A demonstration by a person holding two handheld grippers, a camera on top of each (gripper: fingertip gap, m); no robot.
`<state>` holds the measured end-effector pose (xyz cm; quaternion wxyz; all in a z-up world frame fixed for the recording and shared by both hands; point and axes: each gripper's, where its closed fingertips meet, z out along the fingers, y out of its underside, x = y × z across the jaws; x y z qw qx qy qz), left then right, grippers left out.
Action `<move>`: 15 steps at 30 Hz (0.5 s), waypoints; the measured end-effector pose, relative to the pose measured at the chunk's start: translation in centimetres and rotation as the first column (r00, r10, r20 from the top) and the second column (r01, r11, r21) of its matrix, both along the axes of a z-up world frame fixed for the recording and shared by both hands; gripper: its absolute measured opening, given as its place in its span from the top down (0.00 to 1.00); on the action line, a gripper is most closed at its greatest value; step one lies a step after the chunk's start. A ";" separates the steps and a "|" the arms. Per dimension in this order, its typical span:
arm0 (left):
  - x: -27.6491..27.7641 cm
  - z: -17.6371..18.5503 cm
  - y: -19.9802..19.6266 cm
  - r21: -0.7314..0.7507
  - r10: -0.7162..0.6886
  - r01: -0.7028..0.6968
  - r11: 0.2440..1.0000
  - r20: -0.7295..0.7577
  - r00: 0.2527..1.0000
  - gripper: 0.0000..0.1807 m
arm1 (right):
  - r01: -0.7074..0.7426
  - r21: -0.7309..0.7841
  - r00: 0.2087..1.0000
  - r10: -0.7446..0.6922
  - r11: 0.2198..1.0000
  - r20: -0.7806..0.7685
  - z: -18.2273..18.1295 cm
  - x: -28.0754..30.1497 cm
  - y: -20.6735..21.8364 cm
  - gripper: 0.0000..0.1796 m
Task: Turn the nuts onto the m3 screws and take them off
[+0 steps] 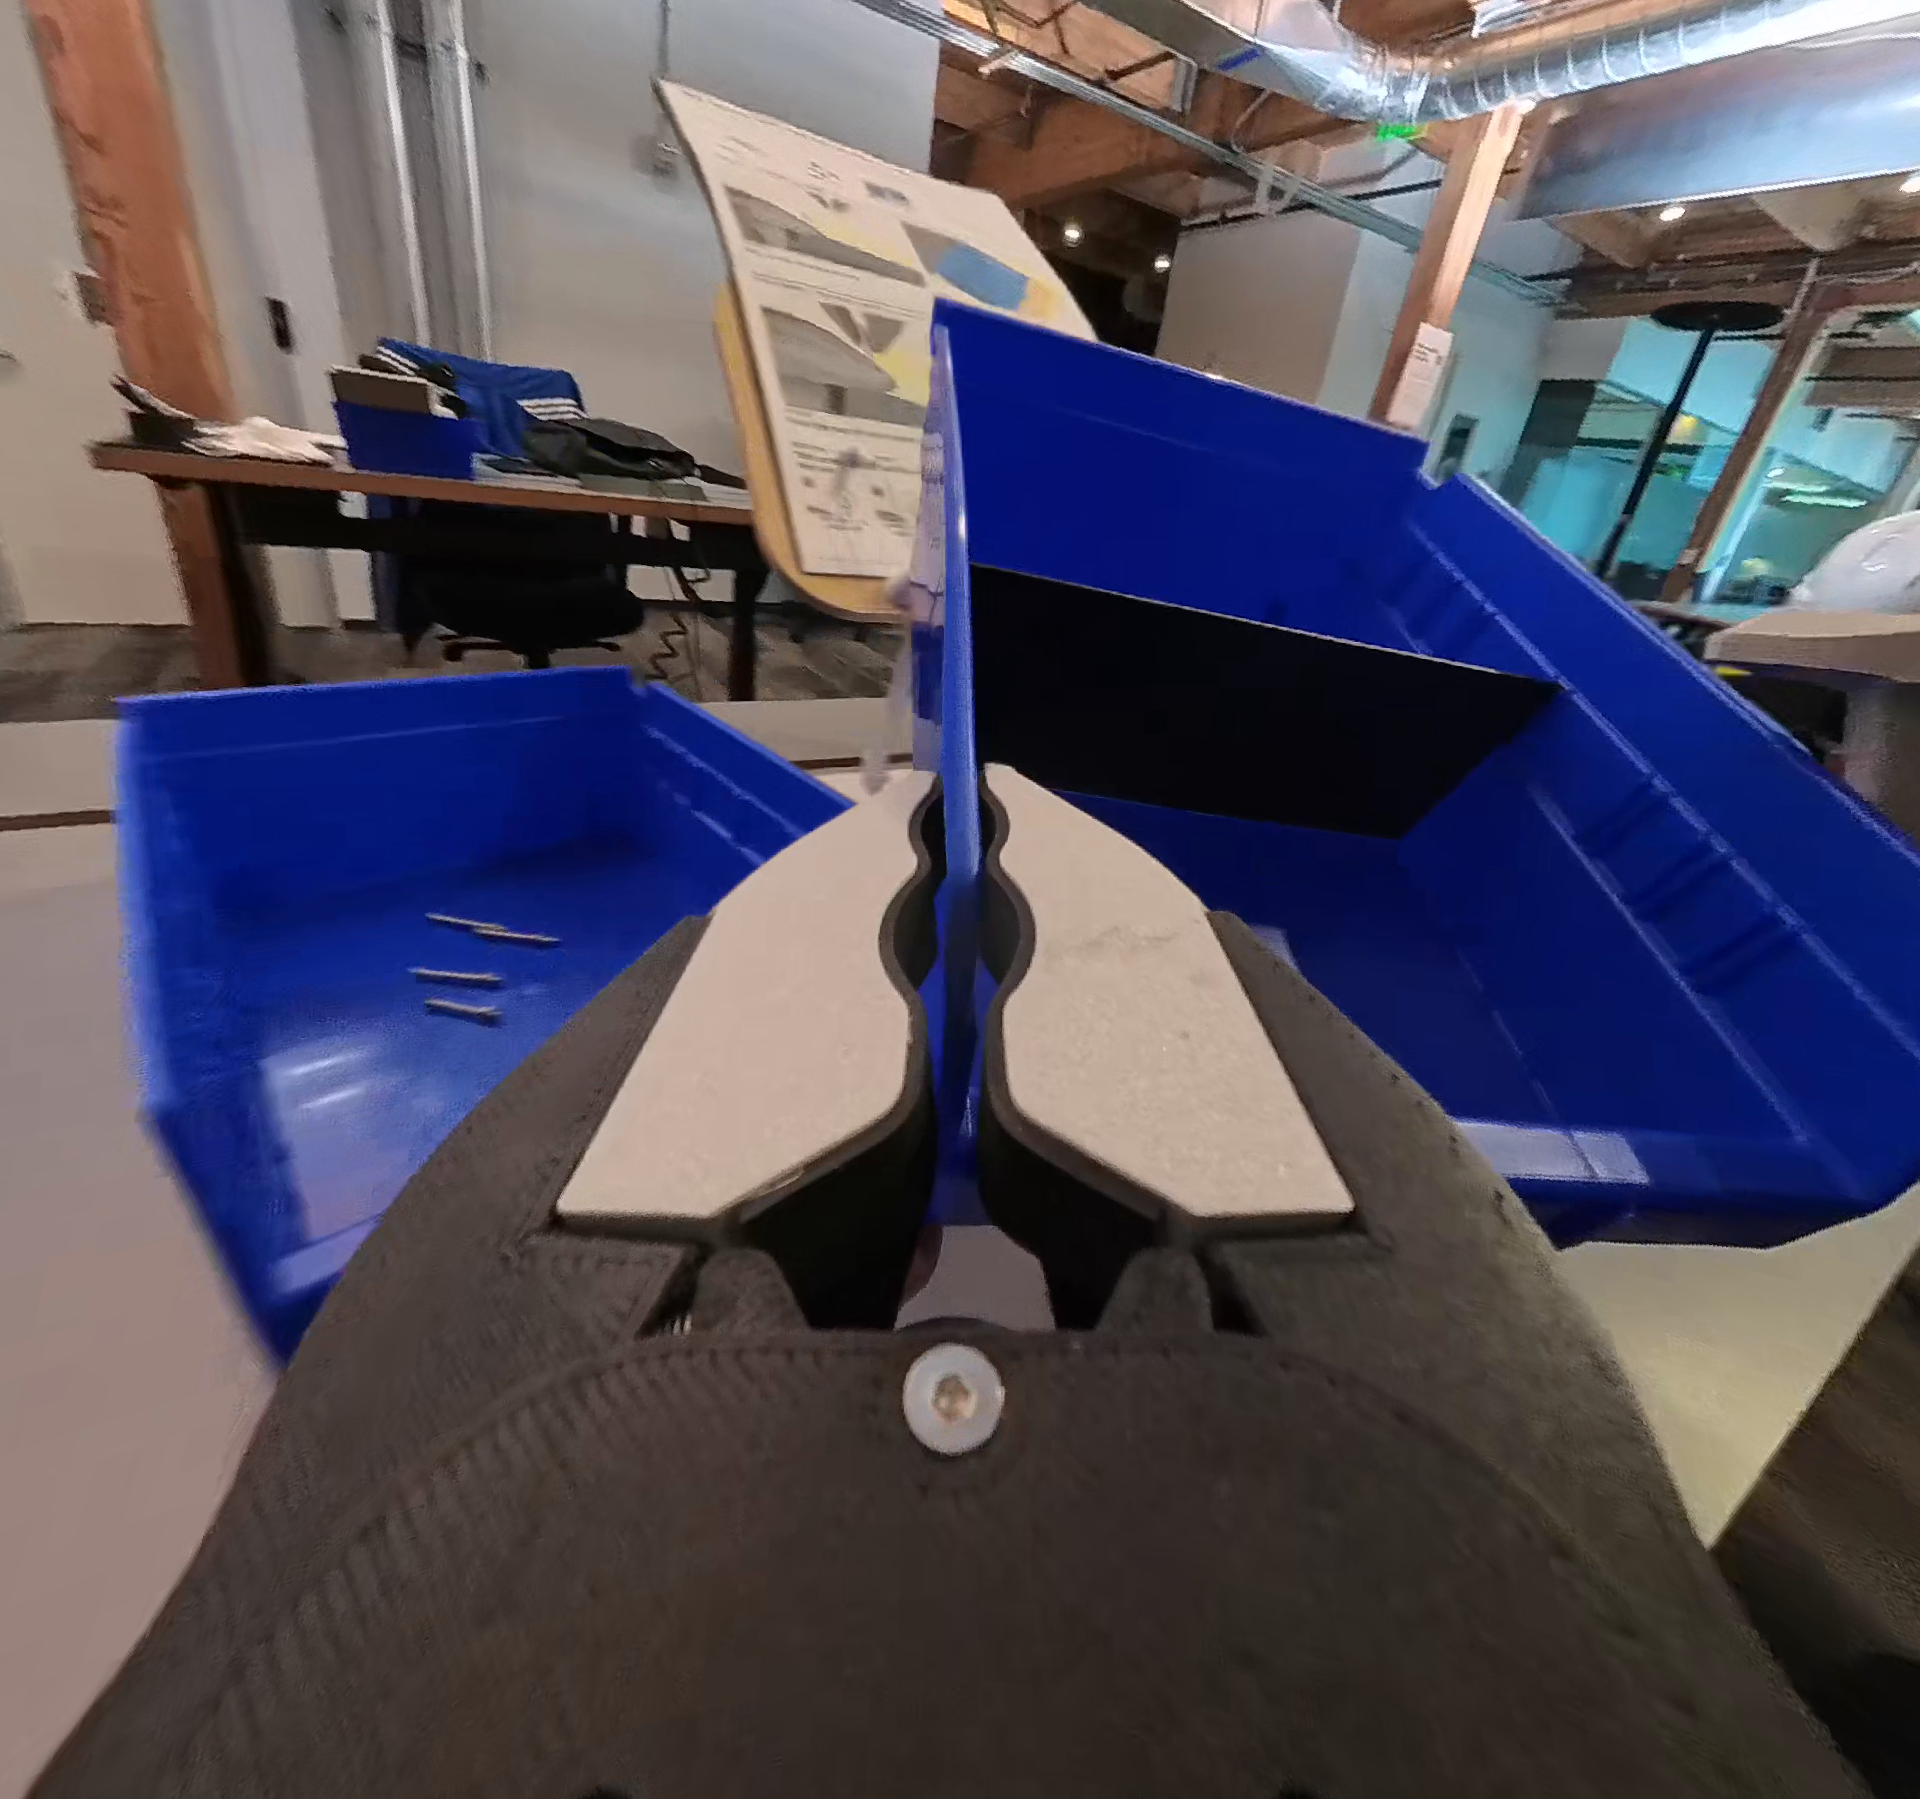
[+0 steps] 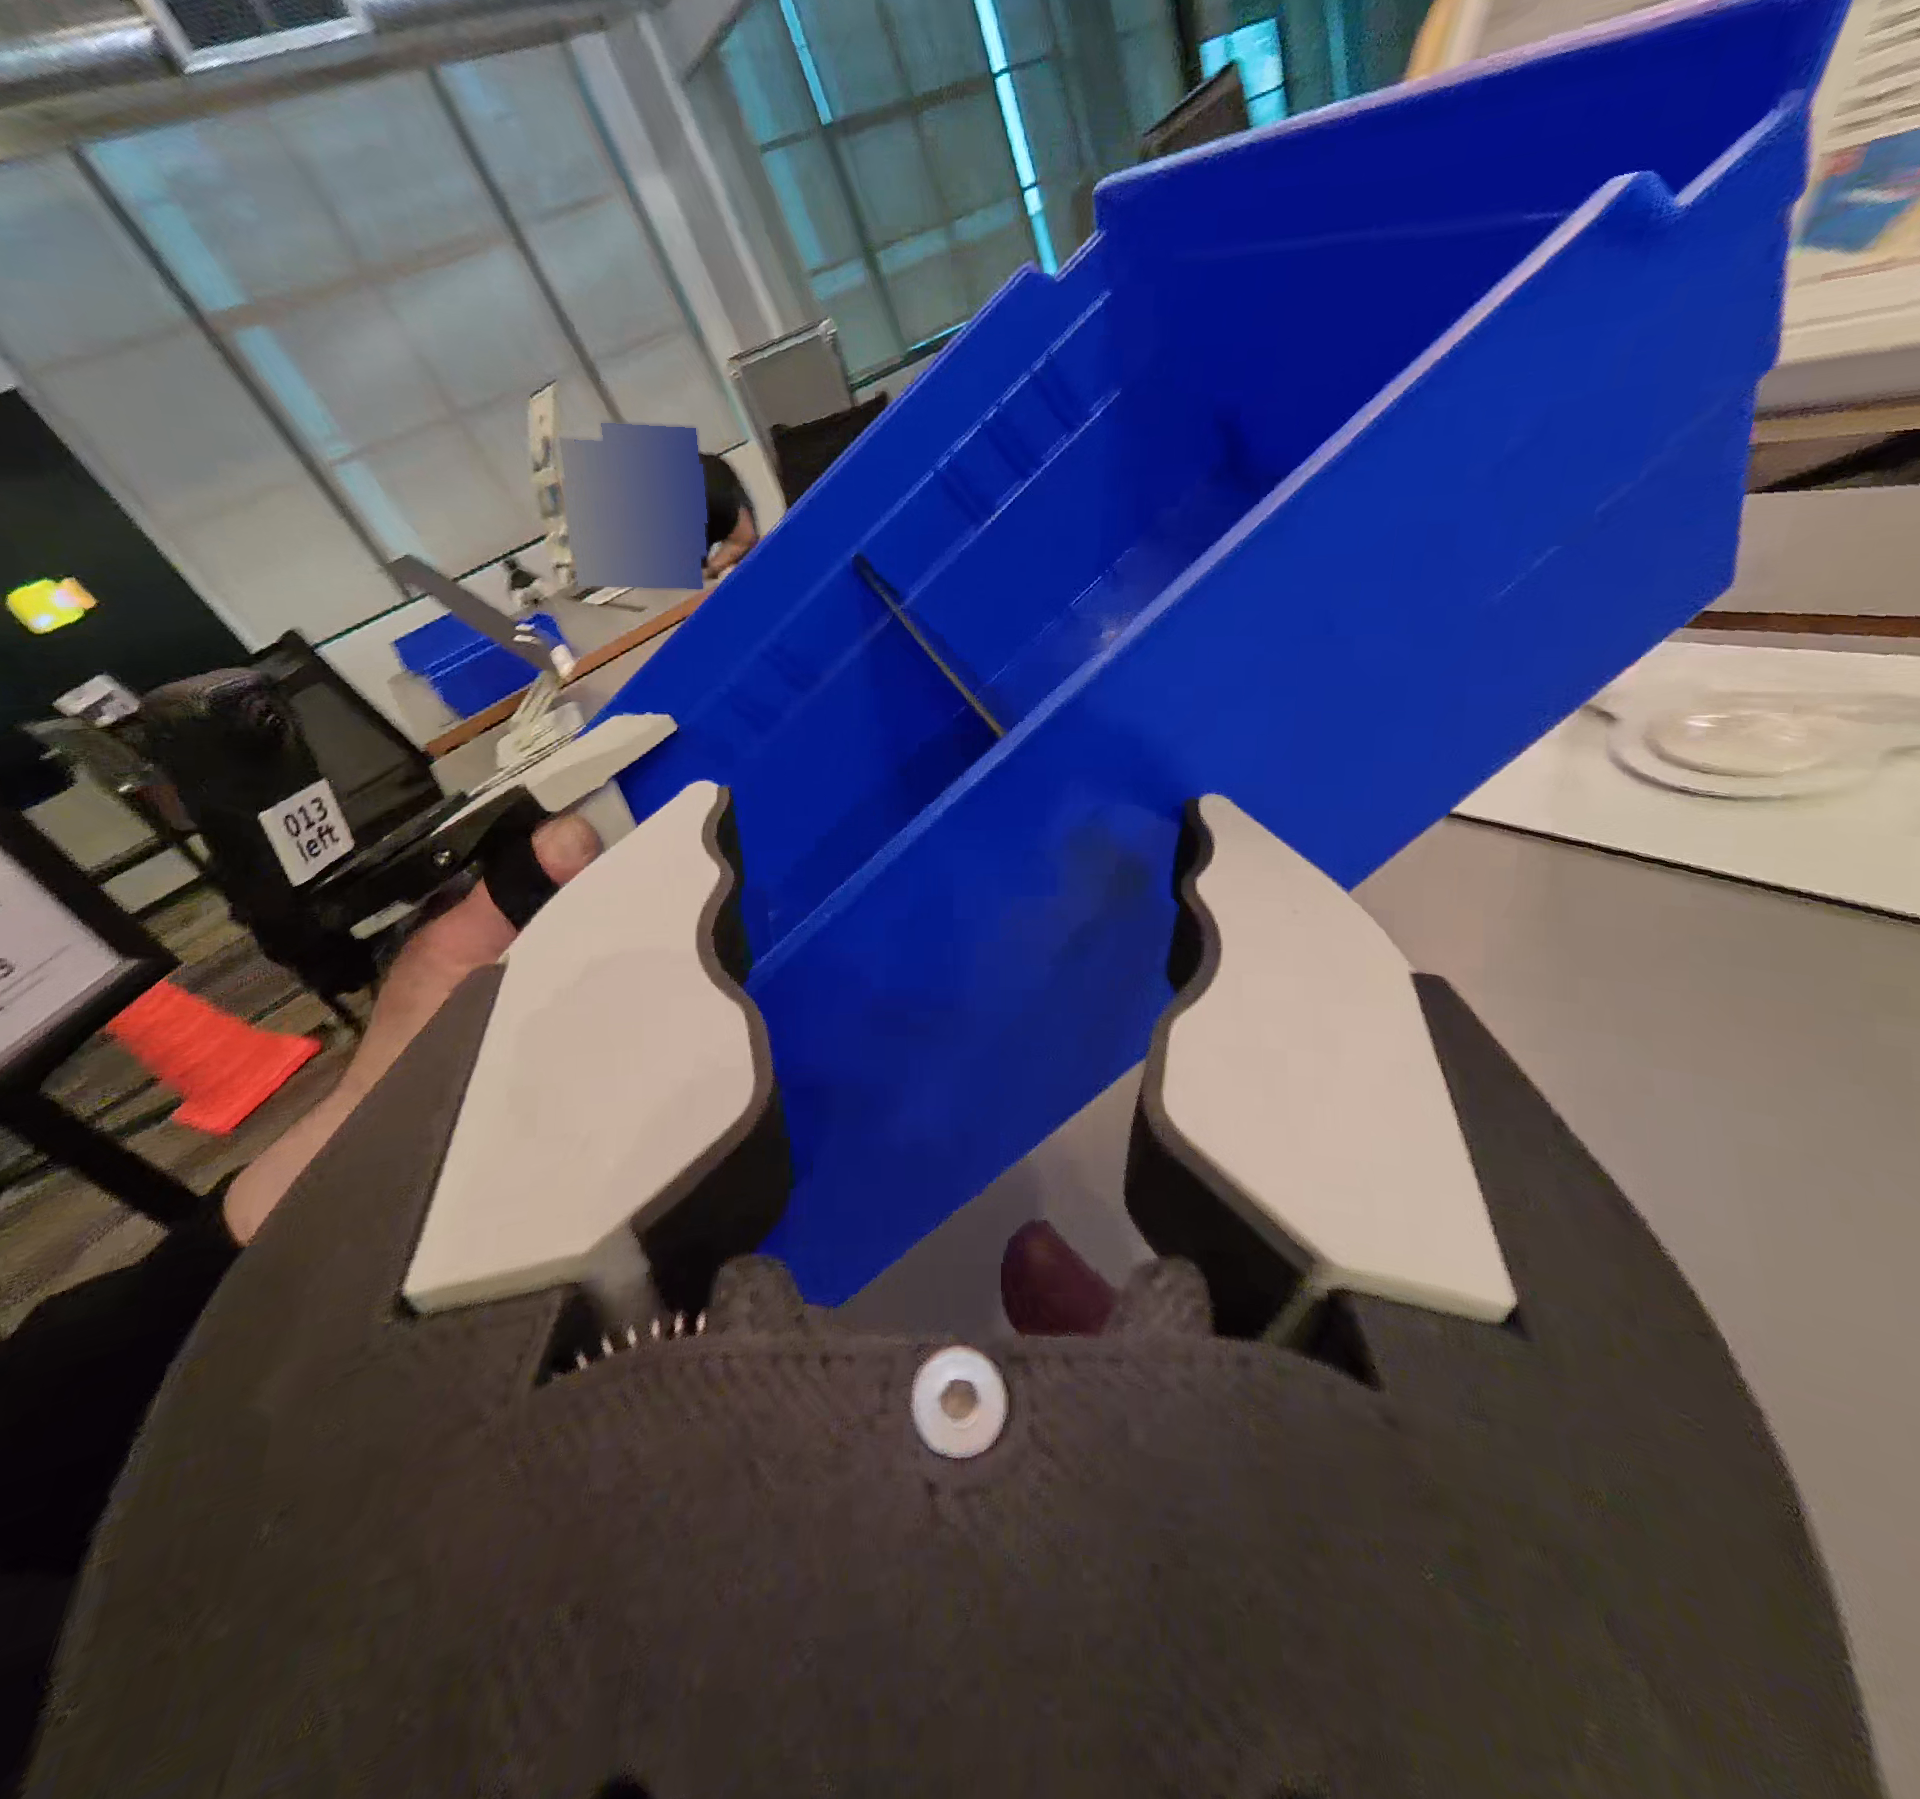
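The left claw (image 1: 958, 850) is clamped on the thin side wall of a tilted blue bin (image 1: 1455, 876), which is lifted off the grey surface (image 1: 62, 1074) and split by a black divider (image 1: 1226, 700). The right claw (image 2: 956, 876) has its fingers spread apart around the bin's (image 2: 1351, 544) near corner; whether they press on it cannot be told. A second blue bin (image 1: 208, 918) rests flat on the surface beside the tilted one, with four thin metal screws (image 1: 473, 960) lying loose on its floor. No nuts can be made out. An instruction sheet on a board (image 1: 831, 326) stands behind the bins.
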<state>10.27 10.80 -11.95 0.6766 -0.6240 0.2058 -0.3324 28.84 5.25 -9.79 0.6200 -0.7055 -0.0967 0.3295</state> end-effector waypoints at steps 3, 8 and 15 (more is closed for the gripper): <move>3.6 -0.5 -0.4 -0.014 -0.063 0.063 0.998 -0.007 0.998 0.99 | 0.062 -0.016 0.998 -0.062 0.998 -0.012 -0.4 3.4 -1.1 0.56; 9.8 -1.5 -1.2 -0.044 -0.196 0.195 0.980 -0.003 0.981 0.98 | 0.140 -0.012 0.987 -0.140 0.990 -0.075 -1.0 8.8 -4.0 0.55; 18.3 -4.7 -2.1 -0.155 -0.356 0.345 0.926 -0.046 0.933 0.98 | 0.283 -0.106 0.947 -0.296 0.953 -0.127 -4.4 16.2 -7.1 0.57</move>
